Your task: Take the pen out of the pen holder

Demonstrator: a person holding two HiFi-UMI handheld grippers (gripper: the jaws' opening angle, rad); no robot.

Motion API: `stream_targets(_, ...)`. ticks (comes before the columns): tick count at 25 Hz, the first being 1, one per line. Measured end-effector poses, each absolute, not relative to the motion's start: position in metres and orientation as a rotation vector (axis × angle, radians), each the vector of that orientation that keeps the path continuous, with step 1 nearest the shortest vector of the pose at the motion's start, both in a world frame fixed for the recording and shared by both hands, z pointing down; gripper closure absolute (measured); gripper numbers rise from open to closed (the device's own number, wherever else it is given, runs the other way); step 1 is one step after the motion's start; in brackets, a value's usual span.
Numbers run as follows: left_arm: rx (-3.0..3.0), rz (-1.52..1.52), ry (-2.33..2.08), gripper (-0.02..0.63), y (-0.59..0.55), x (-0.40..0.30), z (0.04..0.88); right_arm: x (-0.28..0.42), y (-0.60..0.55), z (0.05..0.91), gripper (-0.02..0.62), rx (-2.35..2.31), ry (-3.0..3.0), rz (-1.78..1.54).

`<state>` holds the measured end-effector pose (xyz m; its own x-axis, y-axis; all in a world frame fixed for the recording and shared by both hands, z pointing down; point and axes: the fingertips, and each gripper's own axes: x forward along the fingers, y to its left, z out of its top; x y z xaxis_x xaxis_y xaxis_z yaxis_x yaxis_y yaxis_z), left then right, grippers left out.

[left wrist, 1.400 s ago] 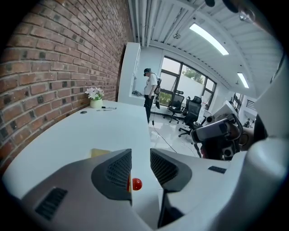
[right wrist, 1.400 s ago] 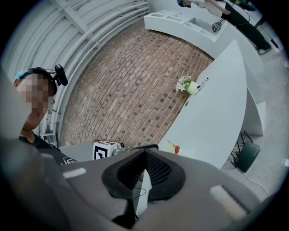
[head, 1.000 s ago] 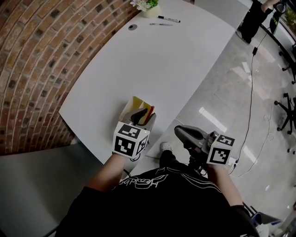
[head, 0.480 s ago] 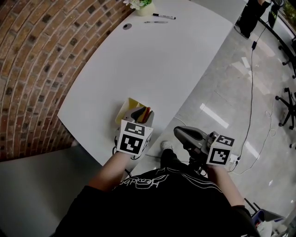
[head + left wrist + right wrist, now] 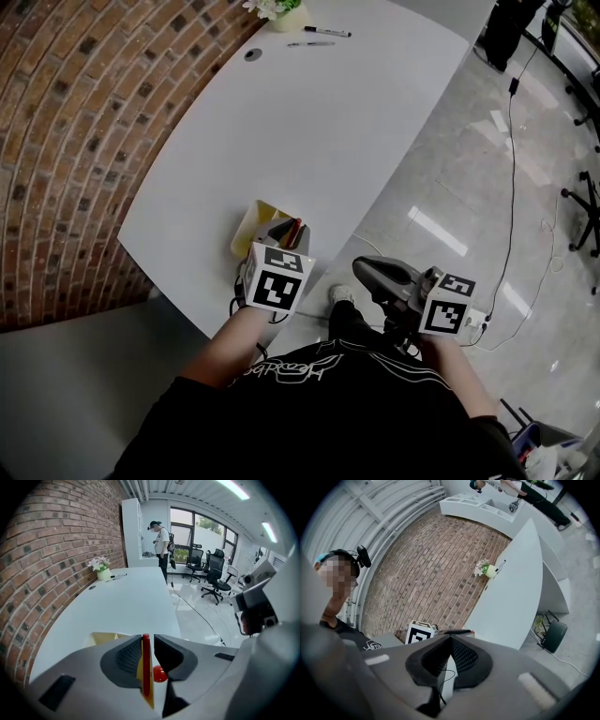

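- Lower centre of the head view: the left gripper (image 5: 281,231) is pointing down into a yellow pen holder (image 5: 245,228) sitting at the near edge of a white table (image 5: 328,122).
- Its 2 jaws are closing around a red pen (image 5: 146,666) standing in the holder, and a sliver of gap is showing beside 1 jaw.
- Lower right: the right gripper (image 5: 367,270) is hovering off the table, its jaws pressing together on nothing.
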<state>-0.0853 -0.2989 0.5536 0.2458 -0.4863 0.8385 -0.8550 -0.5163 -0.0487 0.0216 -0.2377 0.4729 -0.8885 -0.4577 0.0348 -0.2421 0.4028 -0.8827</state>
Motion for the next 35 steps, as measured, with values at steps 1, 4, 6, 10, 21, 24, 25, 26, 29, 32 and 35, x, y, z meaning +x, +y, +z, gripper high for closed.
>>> stream_targets(1,2.095,1.18,-1.235,0.529,-0.299,-0.086,0.554,0.022,-0.237,0.473,0.592,-0.622,2.443,-1.486)
stream_targets(4,2.079,1.189,-1.251,0.549,-0.299,-0.087,0.555,0.025,-0.236,0.475,0.592,-0.626,2.437,-1.488)
stream_targets(6,2.086,1.19,-1.256,0.549,-0.301,-0.086,0.555,0.027,-0.237,0.476,0.592,-0.627,2.434,-1.488)
stream_targets(10,2.08,1.187,-1.256,0.551,-0.3,-0.086,0.555,0.028,-0.237,0.476,0.592,-0.629,2.432,-1.493)
stream_targets(21,2.09,1.148,-1.272,0.552,-0.296,-0.088,0.546,0.025,-0.233,0.476,0.592,-0.619,2.434,-1.495)
stream_targets(24,2.103,1.126,-1.285,0.552,-0.296,-0.089,0.54,0.024,-0.232,0.474,0.592,-0.615,2.439,-1.49)
stream_targets(25,2.106,1.119,-1.289,0.552,-0.295,-0.09,0.538,0.023,-0.231,0.473,0.592,-0.613,2.442,-1.489)
stream_targets(26,2.109,1.112,-1.293,0.552,-0.295,-0.09,0.536,0.022,-0.23,0.472,0.592,-0.611,2.444,-1.487)
stream_targets(29,2.119,1.091,-1.307,0.552,-0.293,-0.09,0.529,0.02,-0.227,0.47,0.592,-0.603,2.449,-1.482)
stream_targets(32,2.134,1.065,-1.332,0.554,-0.292,-0.091,0.521,0.019,-0.224,0.468,0.592,-0.599,2.452,-1.478)
stream_targets(35,2.153,1.036,-1.364,0.554,-0.293,-0.092,0.51,0.016,-0.219,0.464,0.592,-0.588,2.461,-1.472)
